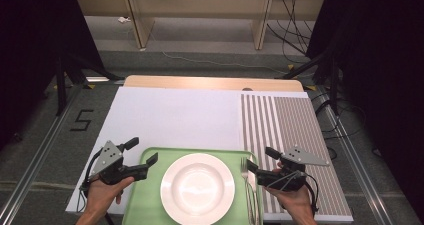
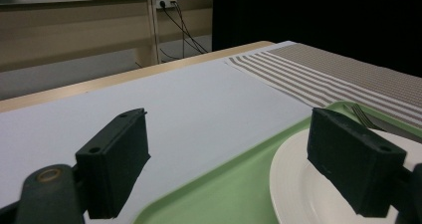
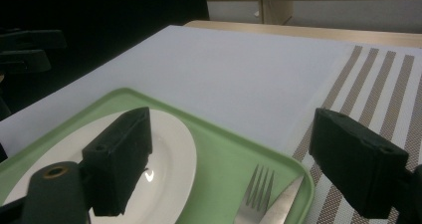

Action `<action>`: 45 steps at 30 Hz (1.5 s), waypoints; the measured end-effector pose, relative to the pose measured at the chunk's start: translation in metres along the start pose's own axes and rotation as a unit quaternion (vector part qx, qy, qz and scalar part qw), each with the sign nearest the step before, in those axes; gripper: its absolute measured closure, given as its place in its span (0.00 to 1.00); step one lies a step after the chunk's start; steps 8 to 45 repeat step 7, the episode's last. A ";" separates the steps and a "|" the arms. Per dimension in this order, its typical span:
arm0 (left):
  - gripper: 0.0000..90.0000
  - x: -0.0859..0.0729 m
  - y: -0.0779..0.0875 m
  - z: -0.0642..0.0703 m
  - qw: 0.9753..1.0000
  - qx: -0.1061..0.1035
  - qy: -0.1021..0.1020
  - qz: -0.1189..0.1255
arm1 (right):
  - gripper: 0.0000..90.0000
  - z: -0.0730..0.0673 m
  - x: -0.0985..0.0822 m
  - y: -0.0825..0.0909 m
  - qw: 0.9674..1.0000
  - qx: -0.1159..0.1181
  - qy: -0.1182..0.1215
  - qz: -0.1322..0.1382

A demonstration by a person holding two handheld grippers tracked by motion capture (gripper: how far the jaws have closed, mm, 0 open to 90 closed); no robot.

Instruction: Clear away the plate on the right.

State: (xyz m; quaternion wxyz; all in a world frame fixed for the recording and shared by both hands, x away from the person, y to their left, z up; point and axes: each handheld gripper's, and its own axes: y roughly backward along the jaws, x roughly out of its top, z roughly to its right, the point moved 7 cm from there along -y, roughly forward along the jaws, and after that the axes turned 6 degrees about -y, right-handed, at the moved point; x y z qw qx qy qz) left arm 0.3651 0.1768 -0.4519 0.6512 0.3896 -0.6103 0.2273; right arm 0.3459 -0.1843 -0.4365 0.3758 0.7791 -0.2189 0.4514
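Left hand-held gripper (image 1: 144,159): jaws wide, empty, at tray's (image 1: 145,205) left edge.
Right hand-held gripper (image 1: 260,160): jaws wide, empty, beside fork (image 1: 246,177).

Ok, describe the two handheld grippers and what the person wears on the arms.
Both the left gripper and the right gripper are black, with two blocky rectangular jaws. Each carries a grey three-cornered plate on top and trails a thin black cable. No sleeves show on the forearms.

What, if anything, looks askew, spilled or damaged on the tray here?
Nothing stands out. The white plate sits centred on the green tray, clean and empty; the fork and knife lie along its right side.
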 end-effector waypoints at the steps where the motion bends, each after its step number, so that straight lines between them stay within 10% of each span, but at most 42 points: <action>1: 0.18 0.000 0.000 0.000 1.000 -0.001 -0.001 0.000 | 0.19 0.000 0.000 0.000 1.000 -0.001 0.001 0.002; 45: 0.18 0.000 0.000 0.000 1.000 0.000 -0.002 -0.001 | 0.17 0.000 0.000 0.000 1.000 -0.003 0.000 0.000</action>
